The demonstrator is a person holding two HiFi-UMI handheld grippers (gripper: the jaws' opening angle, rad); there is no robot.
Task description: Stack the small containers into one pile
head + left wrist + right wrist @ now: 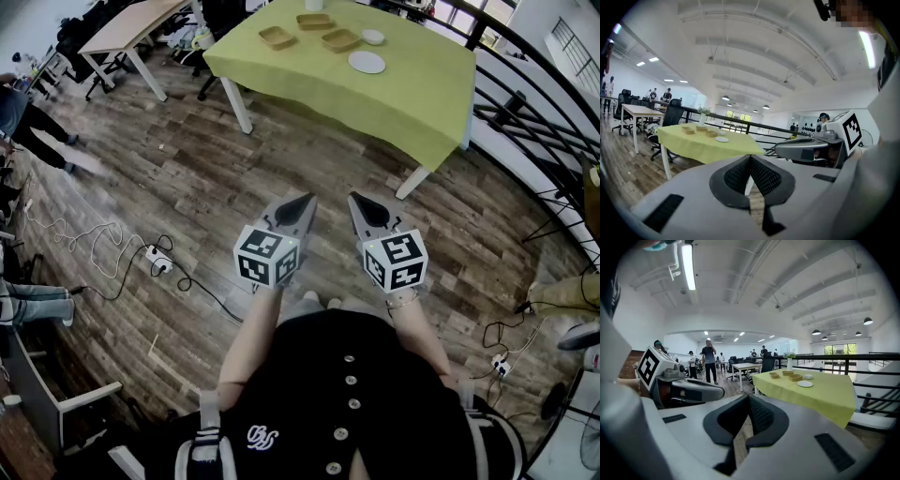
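Note:
Three shallow wooden containers lie apart on the yellow-green table, far ahead of me. In the left gripper view the containers are small in the distance; in the right gripper view the containers are too. My left gripper and right gripper are held side by side over the wooden floor, well short of the table. Both are shut with nothing between the jaws. The left gripper's jaws meet at the tips, and so do the right gripper's jaws.
A white plate and a small white bowl share the table with the containers. A white desk stands at the far left. Cables and a power strip lie on the floor to the left. A black railing runs along the right.

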